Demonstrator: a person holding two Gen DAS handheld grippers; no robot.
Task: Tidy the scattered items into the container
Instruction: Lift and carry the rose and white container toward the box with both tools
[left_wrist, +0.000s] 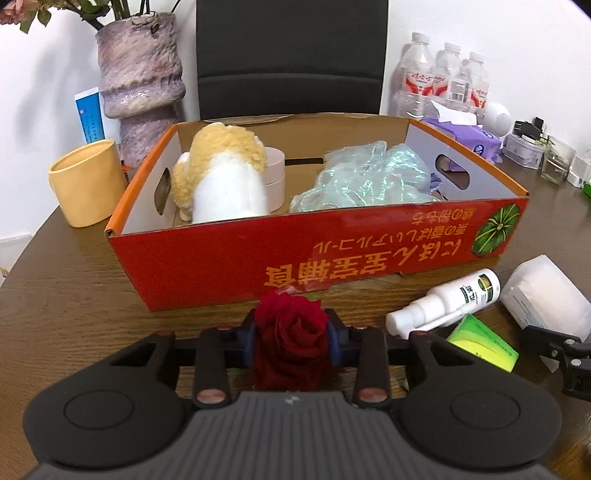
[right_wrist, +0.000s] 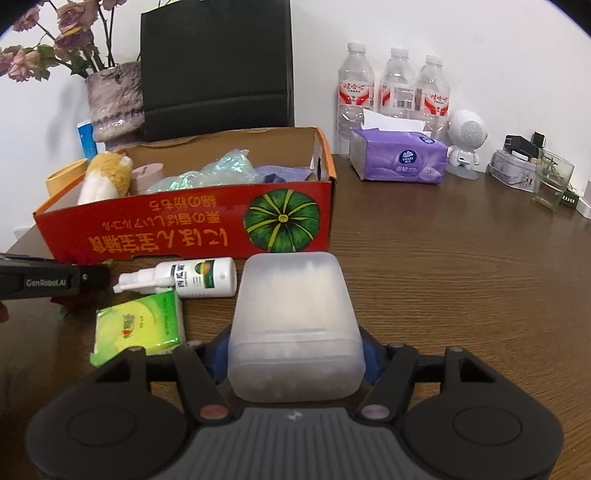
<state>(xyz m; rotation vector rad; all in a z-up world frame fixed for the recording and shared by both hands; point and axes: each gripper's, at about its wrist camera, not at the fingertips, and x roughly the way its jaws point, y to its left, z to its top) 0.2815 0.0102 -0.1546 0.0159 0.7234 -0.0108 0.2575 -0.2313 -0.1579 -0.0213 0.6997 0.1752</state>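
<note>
Black tool (right_wrist: 55, 282) marked "GenRobot.AI"

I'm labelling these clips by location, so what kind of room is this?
Probably a home or small-office room: a wooden table against a white wall, with a vase of flowers, a tissue pack and water bottles.

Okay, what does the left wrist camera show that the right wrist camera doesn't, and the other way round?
Only the left wrist view shows the left gripper shut on the red rose, face on, and the two round white tubs behind the plush toy.

Only the right wrist view shows the right gripper around the frosted plastic box, the white robot-shaped speaker whole, and bare table to the right.

Both show the red cardboard box, spray bottle, green packet, water bottles and purple tissue pack.
</note>
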